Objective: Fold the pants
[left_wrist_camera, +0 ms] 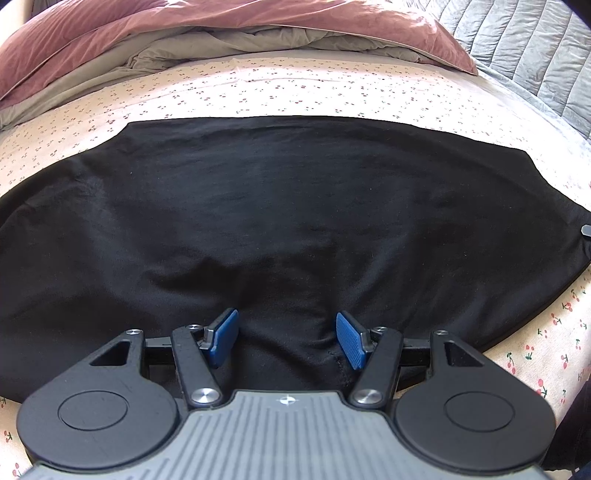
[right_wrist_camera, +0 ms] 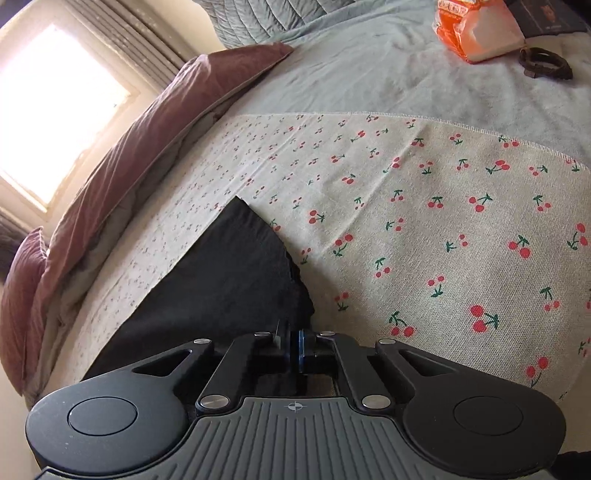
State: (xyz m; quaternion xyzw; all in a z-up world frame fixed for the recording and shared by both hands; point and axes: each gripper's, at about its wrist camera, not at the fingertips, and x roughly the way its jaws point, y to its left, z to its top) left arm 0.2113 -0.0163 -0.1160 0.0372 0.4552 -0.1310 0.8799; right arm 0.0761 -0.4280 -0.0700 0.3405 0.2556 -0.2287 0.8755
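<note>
Black pants lie spread flat across the cherry-print sheet and fill the middle of the left wrist view. My left gripper is open at the near edge of the pants, its blue pads wide apart with a low ridge of black cloth between them. In the right wrist view a corner end of the pants runs from the middle down to my right gripper. That gripper is shut, pads together, on the edge of the black cloth right at its tips.
A maroon duvet with a grey layer under it is bunched along the far side. A grey quilt lies beyond the cherry-print sheet, with an orange packet and a dark ring-shaped band on it. A bright window is at the left.
</note>
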